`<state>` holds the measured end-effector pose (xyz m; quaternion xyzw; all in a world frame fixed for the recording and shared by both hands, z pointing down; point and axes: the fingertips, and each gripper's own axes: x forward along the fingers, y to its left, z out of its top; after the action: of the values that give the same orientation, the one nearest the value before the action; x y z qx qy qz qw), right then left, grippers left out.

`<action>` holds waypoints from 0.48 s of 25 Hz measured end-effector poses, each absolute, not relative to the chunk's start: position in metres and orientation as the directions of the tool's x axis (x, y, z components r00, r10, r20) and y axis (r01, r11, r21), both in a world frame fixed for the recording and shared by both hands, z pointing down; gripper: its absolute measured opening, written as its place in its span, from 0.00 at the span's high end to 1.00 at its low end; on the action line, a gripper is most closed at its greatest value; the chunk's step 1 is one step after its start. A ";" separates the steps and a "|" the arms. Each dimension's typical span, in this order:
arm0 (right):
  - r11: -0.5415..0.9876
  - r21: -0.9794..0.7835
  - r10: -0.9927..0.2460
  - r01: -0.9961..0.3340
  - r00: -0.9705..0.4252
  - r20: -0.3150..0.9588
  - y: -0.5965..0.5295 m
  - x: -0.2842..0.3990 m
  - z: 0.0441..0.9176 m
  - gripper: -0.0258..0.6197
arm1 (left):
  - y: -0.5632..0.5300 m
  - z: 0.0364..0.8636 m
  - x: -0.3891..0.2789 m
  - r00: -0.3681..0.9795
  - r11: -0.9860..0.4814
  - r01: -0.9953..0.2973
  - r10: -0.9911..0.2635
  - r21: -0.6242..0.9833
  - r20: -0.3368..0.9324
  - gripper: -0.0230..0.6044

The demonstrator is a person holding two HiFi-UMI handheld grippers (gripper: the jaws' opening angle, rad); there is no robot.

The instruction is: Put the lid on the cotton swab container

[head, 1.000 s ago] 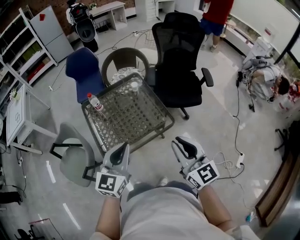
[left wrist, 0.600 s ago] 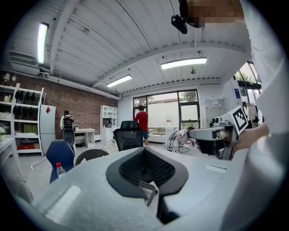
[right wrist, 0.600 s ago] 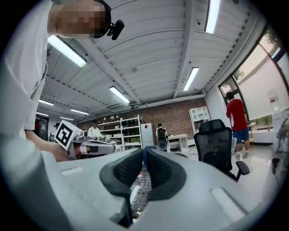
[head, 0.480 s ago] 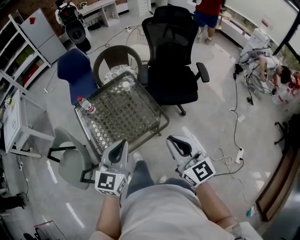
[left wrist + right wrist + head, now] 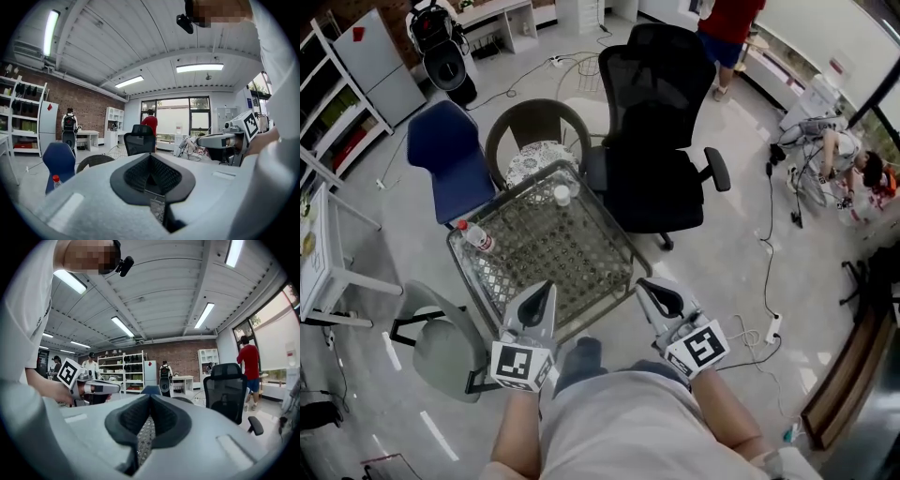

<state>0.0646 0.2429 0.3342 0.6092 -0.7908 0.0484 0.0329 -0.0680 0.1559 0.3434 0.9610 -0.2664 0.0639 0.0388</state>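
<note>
A small white round container [image 5: 562,195] stands near the far corner of the glass-topped wicker table [image 5: 581,272]; I take it for the cotton swab container, and I cannot make out a separate lid. My left gripper [image 5: 546,287] [image 5: 151,157] hovers at the table's near edge, jaws shut and empty. The right gripper [image 5: 650,287] [image 5: 150,397] is held level beside it, just off the table's near right corner, its jaws also shut with nothing between them. Each gripper view shows the other gripper with its marker cube but not the container.
A red-capped water bottle [image 5: 476,237] lies at the table's left edge. Around the table stand a black office chair [image 5: 661,141], a blue chair [image 5: 441,155], a brown wicker chair [image 5: 534,127] and a grey chair [image 5: 441,328]. Cables [image 5: 769,328] trail on the floor at right.
The person has stepped forward, so both grippers have reached the table's near edge. The jaws stay shut throughout.
</note>
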 end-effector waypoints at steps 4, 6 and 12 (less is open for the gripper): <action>0.244 -0.029 -0.960 -0.969 -0.246 0.135 0.192 0.059 0.338 0.96 | 0.110 0.354 -0.077 0.855 -0.857 -0.510 -0.495 0.077 0.152 0.95; 0.247 -0.028 -0.957 -0.969 -0.248 0.150 0.169 0.056 0.341 0.96 | 0.092 0.361 -0.082 0.856 -0.856 -0.509 -0.491 0.091 0.163 0.95; 0.236 -0.052 -0.953 -0.970 -0.241 0.186 0.111 0.047 0.353 0.96 | 0.041 0.380 -0.102 0.851 -0.846 -0.517 -0.491 0.130 0.186 0.95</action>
<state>0.0474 0.1114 0.3529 0.6132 -0.7840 0.0781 0.0573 -0.1019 0.0413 0.3800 0.9580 -0.2631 0.0728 0.0876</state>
